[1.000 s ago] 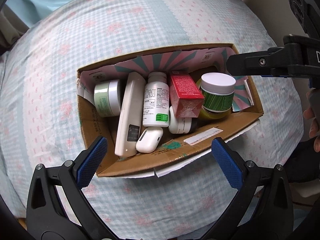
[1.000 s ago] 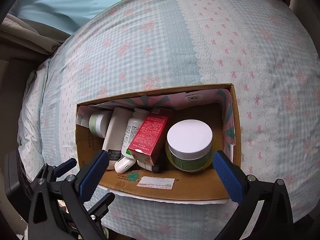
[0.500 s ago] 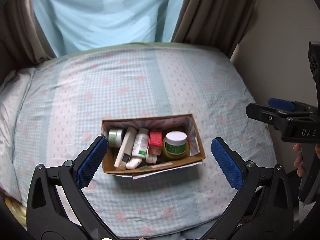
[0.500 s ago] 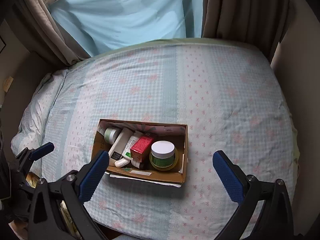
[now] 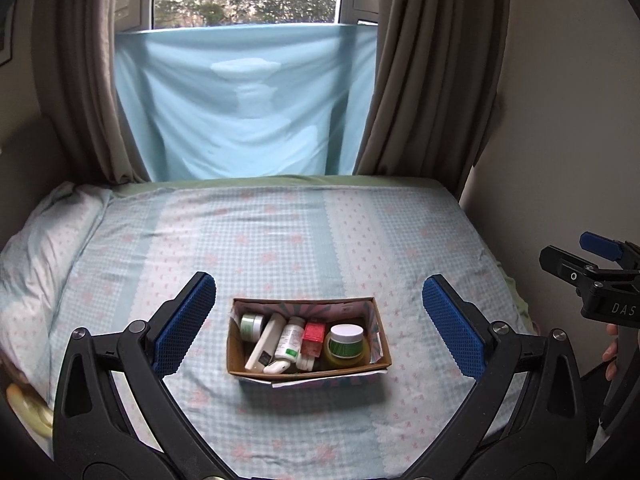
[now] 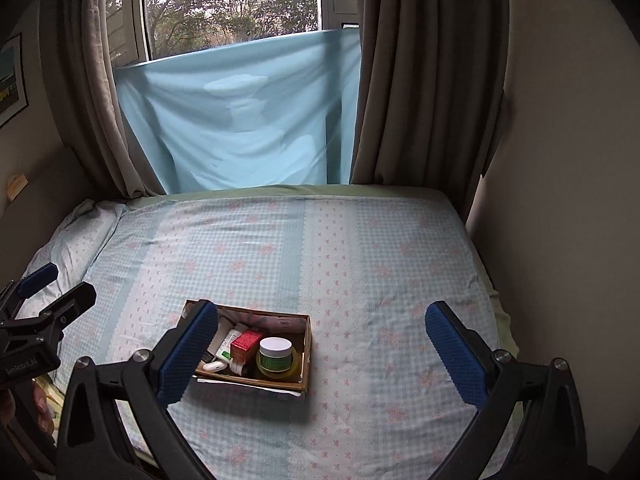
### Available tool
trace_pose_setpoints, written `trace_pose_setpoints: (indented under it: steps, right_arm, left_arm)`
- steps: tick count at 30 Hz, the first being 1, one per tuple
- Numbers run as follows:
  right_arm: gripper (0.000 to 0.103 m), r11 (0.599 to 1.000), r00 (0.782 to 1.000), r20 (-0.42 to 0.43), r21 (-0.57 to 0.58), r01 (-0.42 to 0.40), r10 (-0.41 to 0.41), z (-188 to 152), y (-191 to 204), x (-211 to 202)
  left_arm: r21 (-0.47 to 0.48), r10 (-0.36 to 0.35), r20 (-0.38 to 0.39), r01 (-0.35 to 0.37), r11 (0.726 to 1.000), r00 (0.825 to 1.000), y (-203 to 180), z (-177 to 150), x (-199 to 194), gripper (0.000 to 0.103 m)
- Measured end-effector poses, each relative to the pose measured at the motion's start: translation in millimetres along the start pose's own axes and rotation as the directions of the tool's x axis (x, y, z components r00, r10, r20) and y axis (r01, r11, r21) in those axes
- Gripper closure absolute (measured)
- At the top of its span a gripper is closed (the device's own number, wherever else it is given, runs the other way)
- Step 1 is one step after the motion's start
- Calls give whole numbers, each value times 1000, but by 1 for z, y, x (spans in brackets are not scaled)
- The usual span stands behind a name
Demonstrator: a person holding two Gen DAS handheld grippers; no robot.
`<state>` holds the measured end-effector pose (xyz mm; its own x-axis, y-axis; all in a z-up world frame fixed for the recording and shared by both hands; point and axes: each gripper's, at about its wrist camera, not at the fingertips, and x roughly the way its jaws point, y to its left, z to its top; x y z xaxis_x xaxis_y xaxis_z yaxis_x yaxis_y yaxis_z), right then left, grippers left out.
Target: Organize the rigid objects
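A cardboard box (image 5: pixel 308 368) (image 6: pixel 306 354) sits on the bed. In it lie a small green jar (image 5: pixel 251 326), a white remote (image 5: pixel 266 340), a white bottle (image 5: pixel 291 338), a red carton (image 5: pixel 314 334) (image 6: pixel 247 342), a white-lidded green jar (image 5: pixel 345 342) (image 6: pixel 275 354) and a white earbud case (image 5: pixel 277 367) (image 6: pixel 214 367). My left gripper (image 5: pixel 318 324) is open and empty, well back from the box. My right gripper (image 6: pixel 320 352) is open and empty, also well back; its left finger (image 6: pixel 188 354) hides the box's left end.
The bed (image 5: pixel 280 236) has a blue checked sheet with a pillow (image 5: pixel 36 248) at the left. Brown curtains (image 5: pixel 432 68) and a blue cloth (image 5: pixel 248 104) hang at the window behind. A wall (image 6: pixel 560 200) stands at the right.
Both grippers have pulled far back and up from the box, which now looks small on the bed. The window and curtains have come into view. Box contents are unchanged.
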<state>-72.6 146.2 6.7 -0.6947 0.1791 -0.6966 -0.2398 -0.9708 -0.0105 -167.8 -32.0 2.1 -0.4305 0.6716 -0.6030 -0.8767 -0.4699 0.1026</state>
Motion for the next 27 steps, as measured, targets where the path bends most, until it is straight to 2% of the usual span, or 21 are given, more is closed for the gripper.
trace_pose_setpoints:
  steps: [27]
  right_arm:
    - [0, 1000, 997, 73, 17, -5, 3, -11, -10, -26]
  left_arm:
    - [37, 3, 23, -4, 999, 1000, -22, -11, -24, 0]
